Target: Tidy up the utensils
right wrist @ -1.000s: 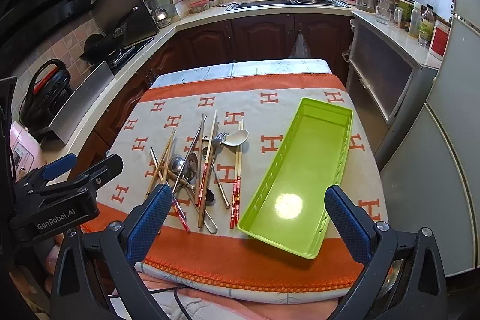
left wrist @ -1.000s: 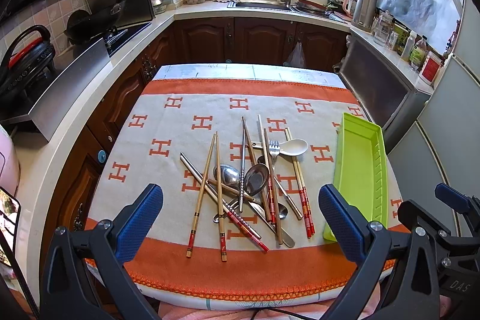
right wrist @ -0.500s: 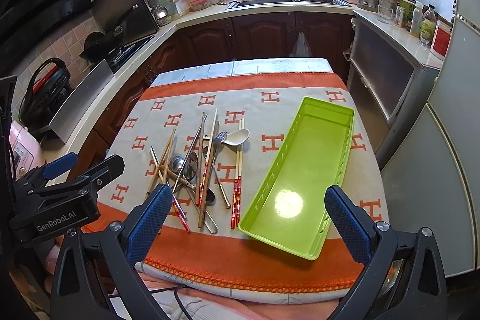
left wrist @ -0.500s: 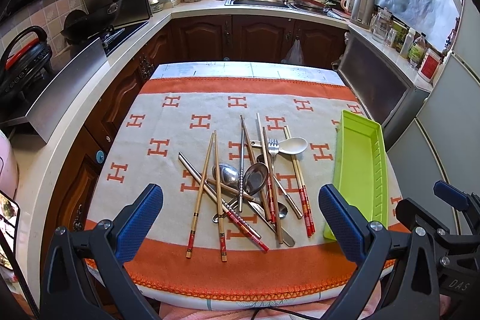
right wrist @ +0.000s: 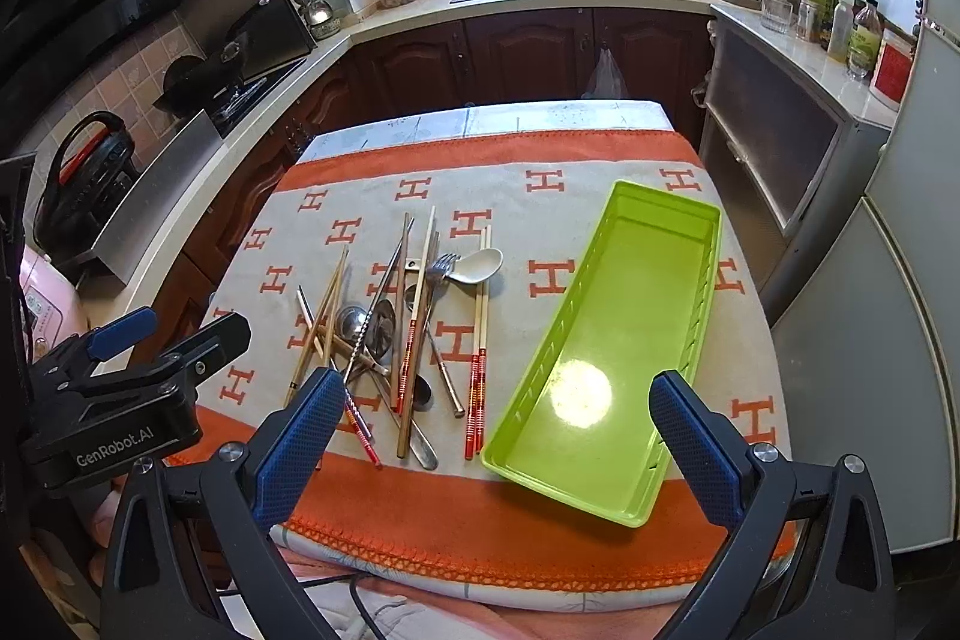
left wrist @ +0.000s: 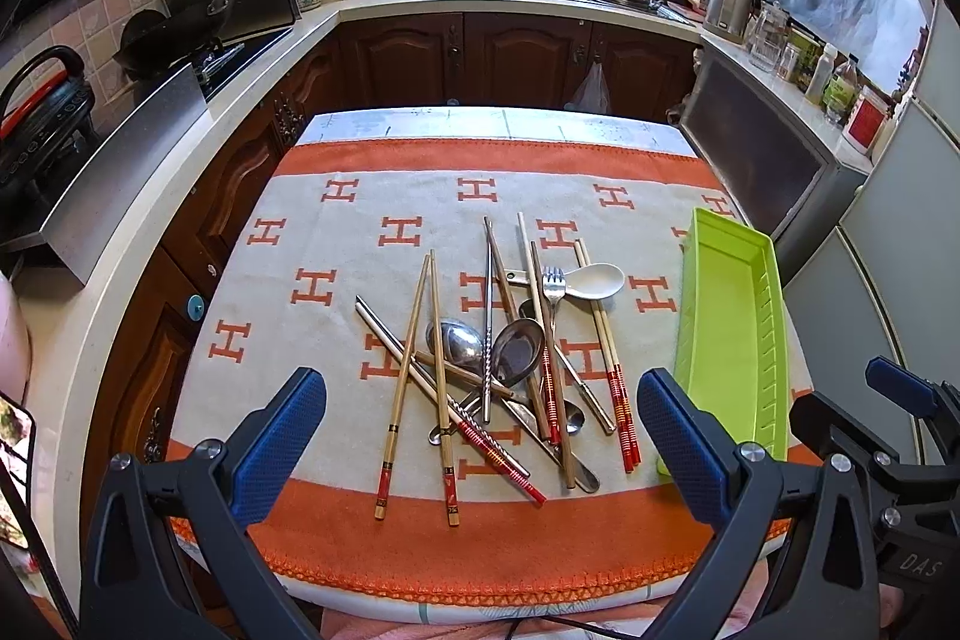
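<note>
Kitchen cupboards ring our worktop (left wrist: pixel 300 292): from the left wrist, almost nothing has shifted in the last second, our left claw (left wrist: pixel 480 436) wide and empty above the untouched utensil pile (left wrist: pixel 504 358). From the right wrist, our right claw (right wrist: pixel 489 430) likewise hangs wide and empty over the bare green tray (right wrist: pixel 690 226) just beside the pile, so we judge sorting not yet begun.

Jumbled pile of chopsticks, spoons and fork (left wrist: pixel 498 358) flat on cloth, beside empty lime-green tray (left wrist: pixel 729 328).

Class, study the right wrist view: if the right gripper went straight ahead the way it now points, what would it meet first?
Most likely the green tray: the open right gripper frames its near end, which sits empty on the patterned cloth. Depth is hard to judge.
</note>
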{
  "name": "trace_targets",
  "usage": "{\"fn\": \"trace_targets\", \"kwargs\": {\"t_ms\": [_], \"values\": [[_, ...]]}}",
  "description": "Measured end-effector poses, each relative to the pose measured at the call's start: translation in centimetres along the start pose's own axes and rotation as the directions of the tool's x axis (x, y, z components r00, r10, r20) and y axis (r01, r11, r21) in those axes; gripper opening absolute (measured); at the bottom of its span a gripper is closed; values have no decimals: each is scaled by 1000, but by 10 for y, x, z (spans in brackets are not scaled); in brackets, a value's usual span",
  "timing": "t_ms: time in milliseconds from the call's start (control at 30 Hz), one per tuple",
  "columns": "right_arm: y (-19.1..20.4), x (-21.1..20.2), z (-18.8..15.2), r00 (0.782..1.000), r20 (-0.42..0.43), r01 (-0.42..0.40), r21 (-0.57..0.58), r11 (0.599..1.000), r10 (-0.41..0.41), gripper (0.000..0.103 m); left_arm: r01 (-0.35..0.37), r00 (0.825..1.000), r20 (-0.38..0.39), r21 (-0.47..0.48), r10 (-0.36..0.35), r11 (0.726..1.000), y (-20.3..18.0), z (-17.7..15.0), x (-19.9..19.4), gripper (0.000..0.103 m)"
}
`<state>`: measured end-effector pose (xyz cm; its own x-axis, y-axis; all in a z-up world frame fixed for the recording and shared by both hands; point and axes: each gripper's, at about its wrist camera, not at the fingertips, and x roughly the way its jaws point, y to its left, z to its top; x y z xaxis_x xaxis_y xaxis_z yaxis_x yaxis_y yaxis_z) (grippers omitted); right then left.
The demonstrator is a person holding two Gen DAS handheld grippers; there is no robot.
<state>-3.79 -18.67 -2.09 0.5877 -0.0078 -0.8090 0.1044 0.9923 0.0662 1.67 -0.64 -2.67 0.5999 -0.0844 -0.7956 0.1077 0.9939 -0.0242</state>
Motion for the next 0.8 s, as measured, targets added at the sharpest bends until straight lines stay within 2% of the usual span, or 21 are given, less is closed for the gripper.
{"fn": "trace_targets", "kwargs": {"t_ms": [233, 300, 367, 433, 567, 667, 800], "values": [[0, 14, 11, 1000, -26, -6, -3, 1000, 6, 103, -64, 997, -34, 13, 65, 998, 7, 8, 15, 102], [0, 18, 16, 1000, -29, -3, -3, 1000, 3, 103, -51, 998, -42, -14, 50, 999, 18, 13, 21, 102], [-1, 23, 22, 1000, -24, 6, -7, 1000, -6, 103, -4, 999, -48, -65, 1, 998, 35, 19, 27, 102], [1, 29, 30, 1000, -20, 17, -16, 1000, -17, 103, 12, 998, -64, -97, -18, 995, 49, 24, 32, 98], [10, 40, 46, 1000, -19, 10, -46, 999, -11, 102, -11, 994, -107, -73, 3, 997, 68, 36, 43, 97], [20, 50, 57, 999, -31, -19, -76, 997, 16, 97, -14, 991, -132, -66, 5, 998, 82, 43, 50, 97], [34, 69, 74, 995, -80, -65, -98, 993, 57, 83, 7, 989, -144, -78, -18, 997, 97, 50, 61, 97]]}}
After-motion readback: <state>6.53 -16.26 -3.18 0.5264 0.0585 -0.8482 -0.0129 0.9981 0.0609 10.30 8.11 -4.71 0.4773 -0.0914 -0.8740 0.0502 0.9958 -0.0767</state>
